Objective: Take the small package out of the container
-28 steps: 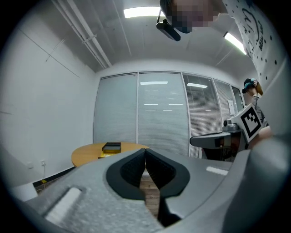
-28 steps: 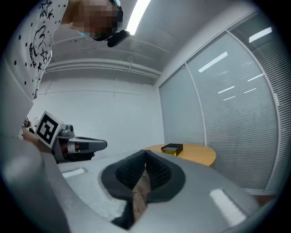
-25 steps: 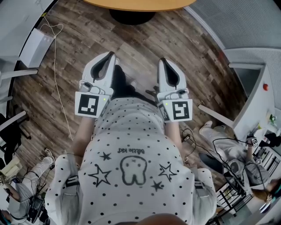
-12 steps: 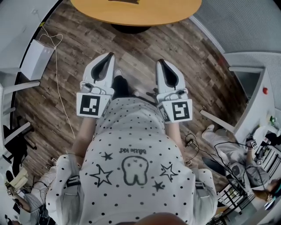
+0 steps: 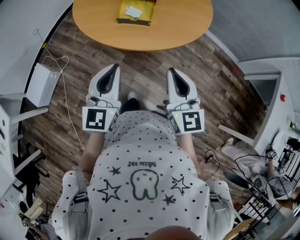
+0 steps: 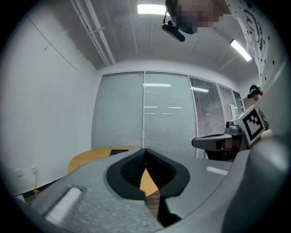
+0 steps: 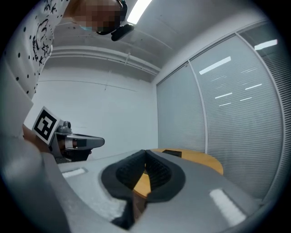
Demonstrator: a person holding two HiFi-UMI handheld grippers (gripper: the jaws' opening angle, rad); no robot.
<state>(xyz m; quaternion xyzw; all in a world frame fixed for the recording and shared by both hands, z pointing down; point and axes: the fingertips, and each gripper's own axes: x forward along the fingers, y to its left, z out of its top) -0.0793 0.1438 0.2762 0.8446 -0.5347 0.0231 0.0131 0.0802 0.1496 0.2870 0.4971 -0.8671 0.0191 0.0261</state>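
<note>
Seen from the head camera, a person in a dotted shirt (image 5: 145, 187) holds two tongs side by side above a plank floor (image 5: 140, 79). The left gripper (image 5: 115, 68) and right gripper (image 5: 171, 71) both point at a round wooden table (image 5: 178, 28). Each gripper's own view adds what the head view cannot. Both pairs of jaw tips meet, pinched on nothing, with a sliver of tabletop showing through the hollow behind them. Each view also catches the other gripper alongside, and a glass wall with blinds (image 6: 163, 113) beyond the table. A white paper bag (image 5: 41, 84) stands on the floor to the left. A second ago the head view held only the table's near edge. Now most of the top shows, and with it an open yellow container (image 5: 140, 19) toward the far side. In it lies the small package (image 5: 133, 11), seemingly a pale flat packet, too small to read. Both grippers are well apart from it.
</note>
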